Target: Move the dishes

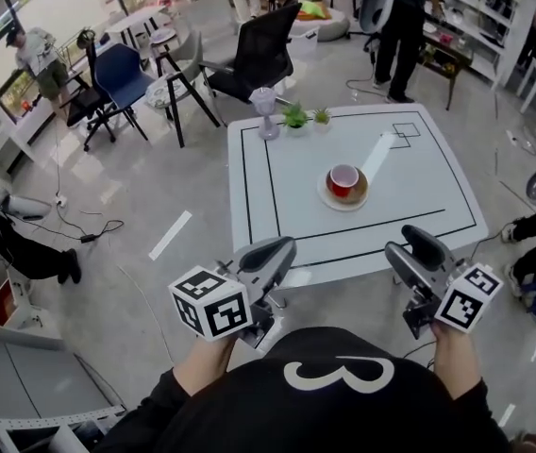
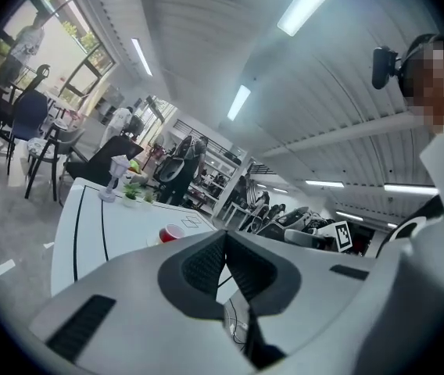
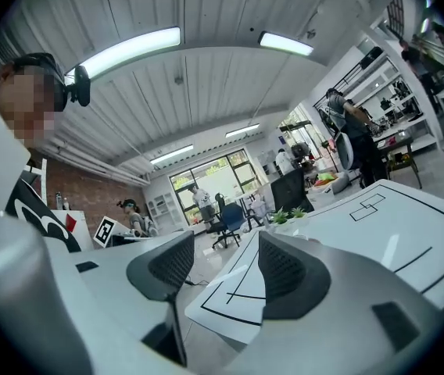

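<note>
Holds L gripper point(image 1: 282, 250) closed, R gripper point(image 1: 410, 246) parted, both empty, short of red cup point(image 1: 343, 179) on round tan plate point(image 1: 345, 205).

The person wears a black top point(image 1: 343, 418) with a white mark point(image 1: 339, 374), and the grey left gripper point(image 1: 276, 251) and right gripper point(image 1: 413, 243) each carry a black-and-white marker cube point(image 1: 209, 302).

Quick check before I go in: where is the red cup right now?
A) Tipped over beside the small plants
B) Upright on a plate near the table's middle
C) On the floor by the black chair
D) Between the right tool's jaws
B: the red cup stands upright on the plate near the middle of the table, apart from the plants at the far edge.
</note>
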Tool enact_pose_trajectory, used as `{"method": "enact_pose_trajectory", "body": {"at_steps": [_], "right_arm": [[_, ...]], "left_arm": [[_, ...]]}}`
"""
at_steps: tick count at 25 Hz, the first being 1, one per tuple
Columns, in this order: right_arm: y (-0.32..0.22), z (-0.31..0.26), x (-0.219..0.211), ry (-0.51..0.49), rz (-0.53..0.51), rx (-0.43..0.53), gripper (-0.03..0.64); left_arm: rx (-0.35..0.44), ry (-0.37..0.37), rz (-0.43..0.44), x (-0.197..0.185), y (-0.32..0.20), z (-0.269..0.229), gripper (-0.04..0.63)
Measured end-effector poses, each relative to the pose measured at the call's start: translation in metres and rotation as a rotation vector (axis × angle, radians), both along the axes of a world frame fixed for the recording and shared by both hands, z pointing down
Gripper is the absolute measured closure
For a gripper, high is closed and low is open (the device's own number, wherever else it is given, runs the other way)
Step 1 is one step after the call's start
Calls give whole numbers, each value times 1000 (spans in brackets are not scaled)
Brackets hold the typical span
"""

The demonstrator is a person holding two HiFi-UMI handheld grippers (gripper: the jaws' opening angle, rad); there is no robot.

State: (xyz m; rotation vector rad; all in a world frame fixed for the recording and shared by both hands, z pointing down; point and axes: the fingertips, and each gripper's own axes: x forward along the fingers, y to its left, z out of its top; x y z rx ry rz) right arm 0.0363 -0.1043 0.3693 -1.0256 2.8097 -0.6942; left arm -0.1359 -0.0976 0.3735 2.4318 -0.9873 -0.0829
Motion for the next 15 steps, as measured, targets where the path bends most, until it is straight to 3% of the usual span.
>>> {"method": "enact_pose_trajectory", "body": {"at_steps": [4, 15], "right_arm": [[-6, 13, -5, 80, -55, -16, 388], [-71, 29, 2, 79, -85, -75, 394]], "left_arm": [[-8, -20, 16, 7, -14, 4, 592], [8, -66, -7, 20, -61, 5, 592]]}}
